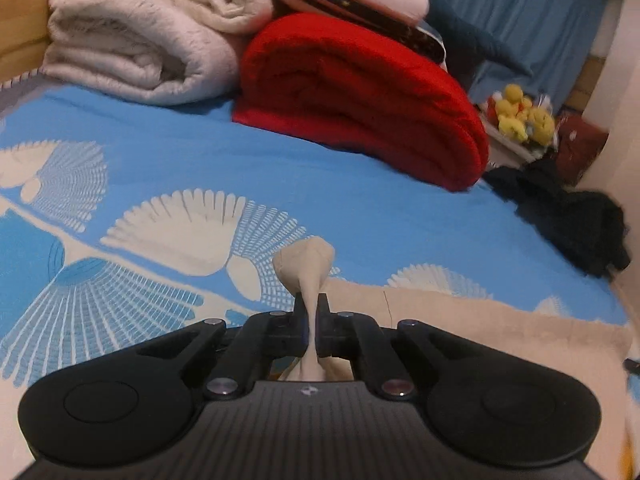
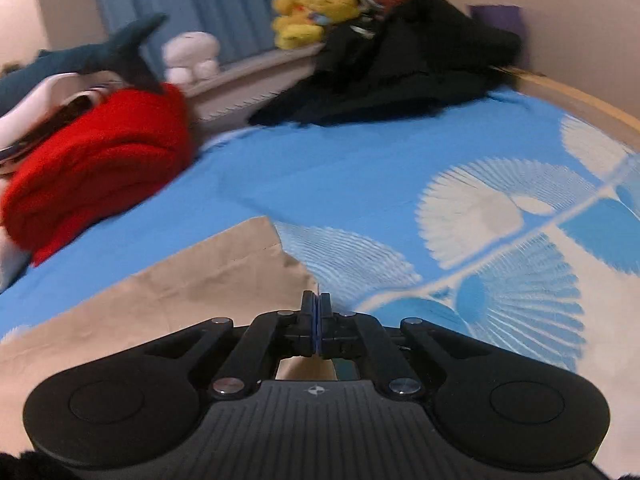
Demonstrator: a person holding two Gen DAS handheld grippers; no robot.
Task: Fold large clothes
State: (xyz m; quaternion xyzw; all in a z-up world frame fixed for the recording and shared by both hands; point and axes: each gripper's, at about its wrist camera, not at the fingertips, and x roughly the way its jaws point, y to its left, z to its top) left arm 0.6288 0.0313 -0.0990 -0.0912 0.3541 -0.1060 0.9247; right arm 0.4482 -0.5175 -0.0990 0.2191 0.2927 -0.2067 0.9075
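A beige garment lies spread flat on a bed whose blue sheet is printed with white fan shapes. The left gripper has its jaws closed on a bunched fold of that garment; the pinched cloth stands up in a small knob just past the jaw tips and runs back down between them. In the right wrist view the same beige garment covers the near left part of the bed, with one corner reaching out toward the middle of the sheet. The right gripper sits at the garment's edge with its jaws pressed together; whether they pinch any cloth cannot be told, since only a thin blue strip shows between them. Farther back on the bed a folded red blanket lies beside a folded white blanket. A heap of dark clothes sits at the far edge of the bed, and yellow plush toys rest on a ledge behind it.
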